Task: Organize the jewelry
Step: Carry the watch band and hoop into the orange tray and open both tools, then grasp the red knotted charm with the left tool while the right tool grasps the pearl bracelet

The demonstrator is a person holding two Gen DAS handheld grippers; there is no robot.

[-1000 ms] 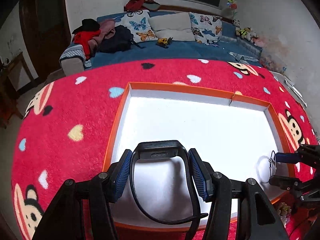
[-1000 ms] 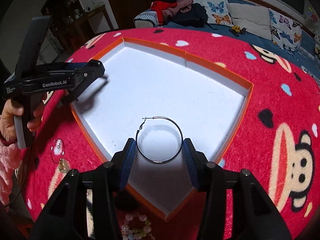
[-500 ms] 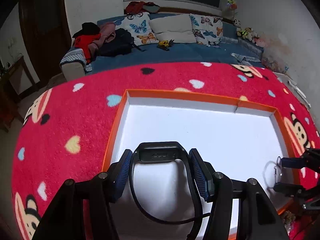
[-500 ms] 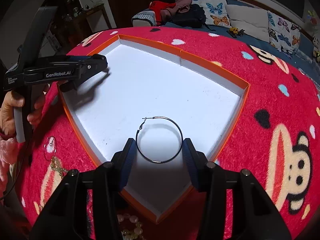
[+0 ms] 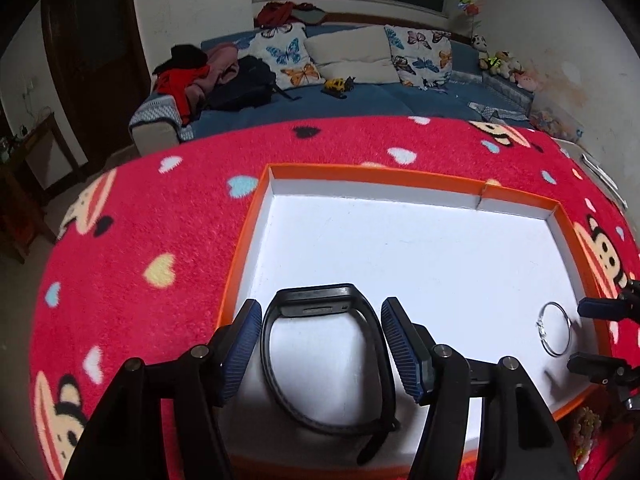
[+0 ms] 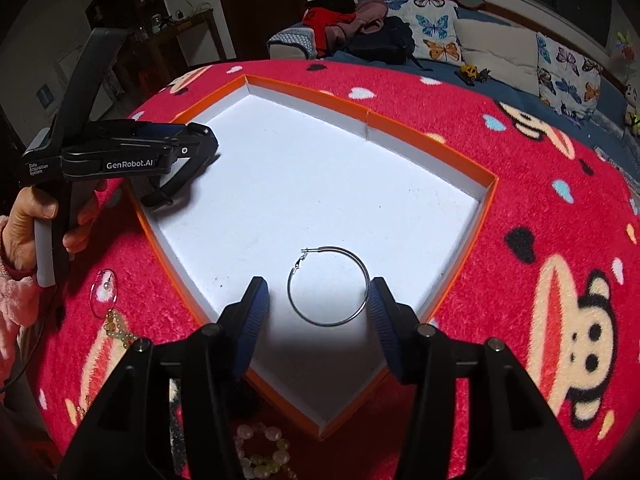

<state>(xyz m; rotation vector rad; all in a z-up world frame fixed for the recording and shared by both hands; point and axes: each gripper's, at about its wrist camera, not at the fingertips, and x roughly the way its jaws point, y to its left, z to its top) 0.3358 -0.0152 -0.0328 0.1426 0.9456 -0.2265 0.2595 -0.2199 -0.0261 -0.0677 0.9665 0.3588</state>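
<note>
Both tongs have just been opening, pads now clear. Watch (image 5: 320, 360) lies in tray (image 5: 372, 176) at its near-left corner, band loop running back between left tongs (image 5: 320, 344). Hoop (image 6: 328, 286) lies near tray's near-right corner, between right tongs (image 6: 318, 312), touching the right pad.

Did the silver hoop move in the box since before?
Cannot tell: the silver hoop lies near the orange box's same corner, though the right gripper's jaws have just been opening.
</note>
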